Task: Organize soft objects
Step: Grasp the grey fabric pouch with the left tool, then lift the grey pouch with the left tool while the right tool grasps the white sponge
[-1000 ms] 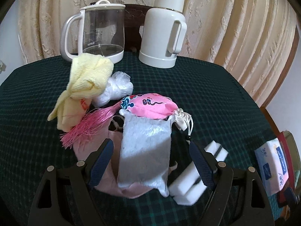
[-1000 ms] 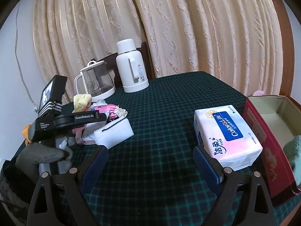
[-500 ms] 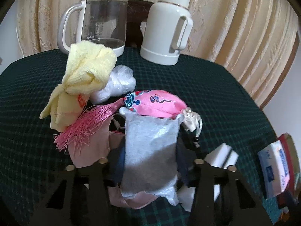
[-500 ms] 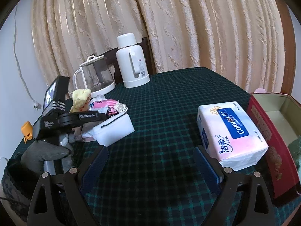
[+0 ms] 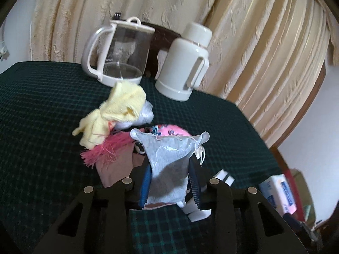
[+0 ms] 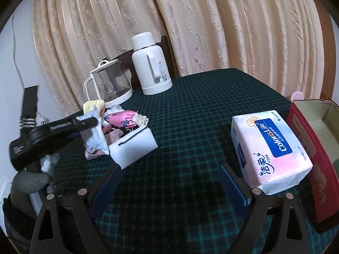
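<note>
1. Left wrist view: the left claw (image 5: 169, 185) is closing on a grey cloth pouch (image 5: 169, 163). The blue pads press its two sides, so the pouch is clamped and stands up between them, probably gripped low so that its flared top stays free.
2. Behind the pouch lies the pile of soft things on the green checked bench (image 5: 42, 110): a yellow towel (image 5: 118, 110) draped over a crumpled white plastic bag (image 5: 146, 114), a pink tassel (image 5: 103, 150), a pink patterned pouch (image 5: 169, 130) and a dusty-pink cloth (image 5: 114, 167) underneath. They are heaped together, seemingly waiting to be taken one by one.
3. At the back a glass kettle (image 5: 120, 55) and a white thermos (image 5: 186, 63) stand upright. The kettle looks empty; the thermos is capped, so its contents cannot be told.
4. Right wrist view: the right claw (image 6: 169, 182) stands apart with nothing between its pads, hovering over bare bench, likely idle until needed.
5. A tissue pack (image 6: 269, 150) lies just ahead of its right finger, and a white foam block (image 6: 133, 146) rests against the pile.
6. At the right edge is an open red tin (image 6: 307, 139); the part of its pale inside that shows is empty. I judge it the likely place for the soft things.
</note>
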`<move>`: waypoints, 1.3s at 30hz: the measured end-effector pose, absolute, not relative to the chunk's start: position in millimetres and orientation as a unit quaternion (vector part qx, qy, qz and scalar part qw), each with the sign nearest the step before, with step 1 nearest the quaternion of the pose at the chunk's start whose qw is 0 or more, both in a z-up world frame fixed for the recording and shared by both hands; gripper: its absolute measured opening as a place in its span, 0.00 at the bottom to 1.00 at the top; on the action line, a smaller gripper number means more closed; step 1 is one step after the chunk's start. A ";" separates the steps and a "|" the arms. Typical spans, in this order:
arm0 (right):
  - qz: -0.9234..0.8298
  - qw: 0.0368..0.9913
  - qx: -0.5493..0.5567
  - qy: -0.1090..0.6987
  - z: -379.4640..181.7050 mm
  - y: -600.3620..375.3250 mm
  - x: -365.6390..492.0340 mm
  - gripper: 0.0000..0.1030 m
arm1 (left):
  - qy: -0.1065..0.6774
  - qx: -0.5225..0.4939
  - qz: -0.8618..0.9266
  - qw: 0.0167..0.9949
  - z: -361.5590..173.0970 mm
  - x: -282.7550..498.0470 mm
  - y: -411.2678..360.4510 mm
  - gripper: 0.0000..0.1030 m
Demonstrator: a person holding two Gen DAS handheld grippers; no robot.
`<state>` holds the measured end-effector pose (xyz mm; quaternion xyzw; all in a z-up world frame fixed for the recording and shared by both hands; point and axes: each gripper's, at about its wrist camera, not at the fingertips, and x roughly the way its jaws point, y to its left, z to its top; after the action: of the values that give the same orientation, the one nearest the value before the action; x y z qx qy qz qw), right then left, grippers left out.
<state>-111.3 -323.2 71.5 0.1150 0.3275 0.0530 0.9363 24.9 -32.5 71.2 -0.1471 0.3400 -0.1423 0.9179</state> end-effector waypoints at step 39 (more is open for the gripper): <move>0.098 0.889 0.136 0.426 41.5 -253.5 -1.4 0.92 | 0.238 -0.252 -0.180 0.920 118.4 -15.4 50.3 0.33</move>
<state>-1.4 -253.5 41.5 0.1362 0.4258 0.0977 0.8892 -15.4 50.3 118.4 -0.2525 0.2382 -0.1796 0.9205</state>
